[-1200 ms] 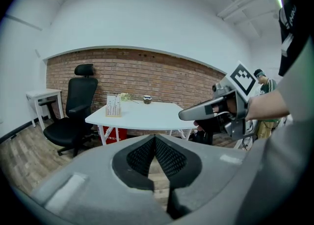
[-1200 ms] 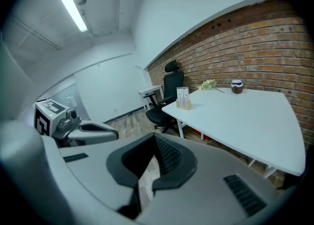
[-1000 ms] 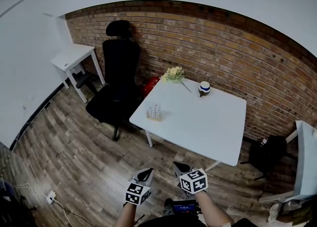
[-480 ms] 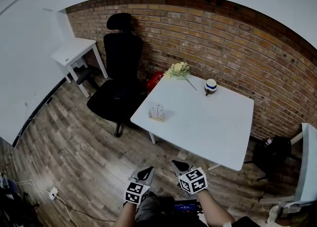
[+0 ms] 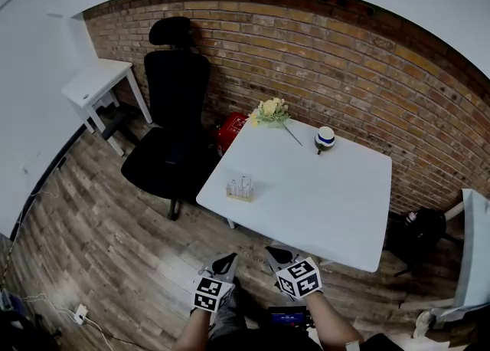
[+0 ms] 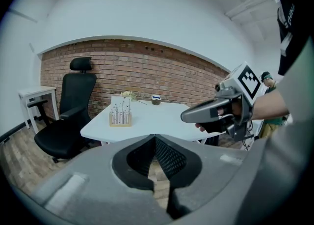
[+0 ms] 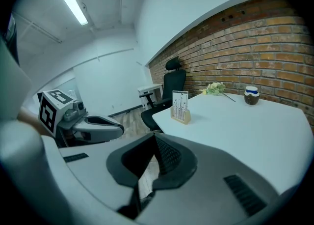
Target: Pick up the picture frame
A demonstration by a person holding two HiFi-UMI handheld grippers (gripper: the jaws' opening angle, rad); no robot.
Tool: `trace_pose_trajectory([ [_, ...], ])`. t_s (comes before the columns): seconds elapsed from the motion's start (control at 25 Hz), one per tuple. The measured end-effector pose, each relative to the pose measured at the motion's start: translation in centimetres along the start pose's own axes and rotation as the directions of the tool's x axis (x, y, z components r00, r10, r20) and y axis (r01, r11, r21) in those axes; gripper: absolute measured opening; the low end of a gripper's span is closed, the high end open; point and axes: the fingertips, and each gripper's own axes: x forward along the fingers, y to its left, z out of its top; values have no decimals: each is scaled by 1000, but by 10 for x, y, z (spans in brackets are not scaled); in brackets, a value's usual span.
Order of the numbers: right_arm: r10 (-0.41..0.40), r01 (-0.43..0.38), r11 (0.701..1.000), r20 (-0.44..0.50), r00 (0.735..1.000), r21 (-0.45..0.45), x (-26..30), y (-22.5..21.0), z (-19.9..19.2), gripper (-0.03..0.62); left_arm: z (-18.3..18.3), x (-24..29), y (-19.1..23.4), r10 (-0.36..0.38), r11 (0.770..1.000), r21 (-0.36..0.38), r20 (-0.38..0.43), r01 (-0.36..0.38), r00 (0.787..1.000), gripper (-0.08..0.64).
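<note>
At the bottom centre of the head view, the left hand-held gripper (image 5: pixel 224 264) and the right hand-held gripper (image 5: pixel 280 254) sit side by side, each with its jaws closed on nothing. Wooden floor (image 5: pixel 115 250) lies between them and the white desk (image 5: pixel 321 211). The picture frame (image 5: pixel 240 187) stands upright on a wooden base near the desk's left corner, long axis vertical and face toward the grippers. A black chair (image 5: pixel 172 142) stands just left of the desk. Flowers (image 5: pixel 268 112) and a small jar (image 5: pixel 325 139) sit by the brick wall (image 5: pixel 367 73).
</note>
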Motion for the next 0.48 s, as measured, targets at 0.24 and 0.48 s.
trace_pose_trajectory([
  [0.24, -42, 42, 998, 3, 999, 38, 48, -16, 35, 9, 23, 25, 60, -19, 1000, 9, 0, 19, 1000, 12],
  [0.48, -94, 93, 992, 0, 996, 86, 85, -29, 60, 9, 43, 46, 106, -66, 998, 12, 3, 66, 998, 12],
])
